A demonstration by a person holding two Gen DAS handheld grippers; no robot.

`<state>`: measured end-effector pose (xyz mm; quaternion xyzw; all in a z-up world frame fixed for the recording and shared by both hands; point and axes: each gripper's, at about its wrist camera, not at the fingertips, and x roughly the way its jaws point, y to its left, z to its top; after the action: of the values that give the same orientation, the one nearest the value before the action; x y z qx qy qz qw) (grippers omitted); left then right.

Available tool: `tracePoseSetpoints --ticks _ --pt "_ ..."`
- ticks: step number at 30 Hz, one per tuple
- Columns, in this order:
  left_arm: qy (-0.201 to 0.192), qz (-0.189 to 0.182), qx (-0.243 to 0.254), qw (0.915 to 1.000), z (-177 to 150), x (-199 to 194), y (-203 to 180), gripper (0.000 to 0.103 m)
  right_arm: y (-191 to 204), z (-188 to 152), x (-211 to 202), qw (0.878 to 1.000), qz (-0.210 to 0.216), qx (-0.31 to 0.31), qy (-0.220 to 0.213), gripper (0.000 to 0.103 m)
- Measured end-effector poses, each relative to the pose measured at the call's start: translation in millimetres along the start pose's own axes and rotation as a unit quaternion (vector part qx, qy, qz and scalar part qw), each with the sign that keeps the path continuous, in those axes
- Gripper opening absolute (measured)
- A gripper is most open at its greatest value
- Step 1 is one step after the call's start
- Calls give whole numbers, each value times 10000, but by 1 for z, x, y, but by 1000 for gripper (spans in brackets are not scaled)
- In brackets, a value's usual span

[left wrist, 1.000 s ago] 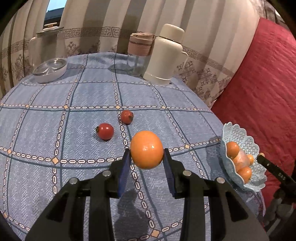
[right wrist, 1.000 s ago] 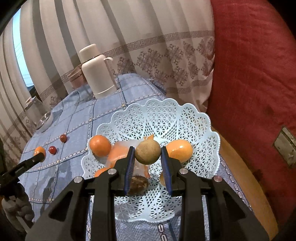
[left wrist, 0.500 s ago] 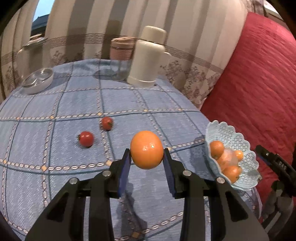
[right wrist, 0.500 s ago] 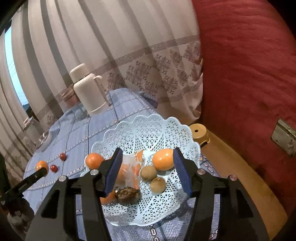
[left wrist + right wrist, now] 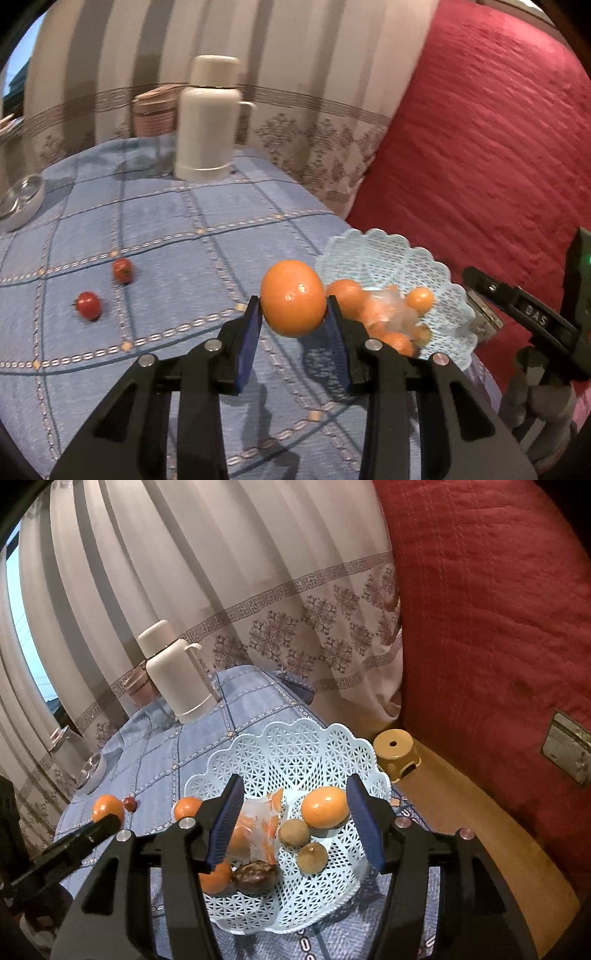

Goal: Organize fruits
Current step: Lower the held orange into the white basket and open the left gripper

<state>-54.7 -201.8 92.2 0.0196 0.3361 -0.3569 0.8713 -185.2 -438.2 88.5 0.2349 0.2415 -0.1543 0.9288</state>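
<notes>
Gleaming round orange [image 5: 292, 298] clamped in left gripper [image 5: 293, 325].

The bench [image 5: 177, 229], under blue checked cloth, carries two tomatoes [image 5: 88, 305] mid-left, flask [image 5: 207, 122] top centre, basket [image 5: 443, 280] right, dish [image 5: 20, 203] far left.

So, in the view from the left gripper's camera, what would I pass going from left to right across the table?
Shallow glass dish → lower tomato → upper tomato → white flask → orange held in the left gripper → pale blue basket.
</notes>
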Motion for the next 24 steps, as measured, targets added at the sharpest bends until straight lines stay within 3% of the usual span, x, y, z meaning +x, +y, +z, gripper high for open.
tracePoseSetpoints --ticks 12,15,17,24 --pt "247 -360 526 9977 -11 27 -46 36 2 1 0 10000 30 -1 22 60" --pt "331 -472 514 9970 -13 33 -47 37 3 0 1 10000 37 2 49 60" --pt "343 -510 445 9971 -14 33 -45 44 4 0 3 10000 34 -8 65 60" --pt "300 -412 264 9984 -15 32 -29 44 5 -3 6 9999 55 -30 123 60"
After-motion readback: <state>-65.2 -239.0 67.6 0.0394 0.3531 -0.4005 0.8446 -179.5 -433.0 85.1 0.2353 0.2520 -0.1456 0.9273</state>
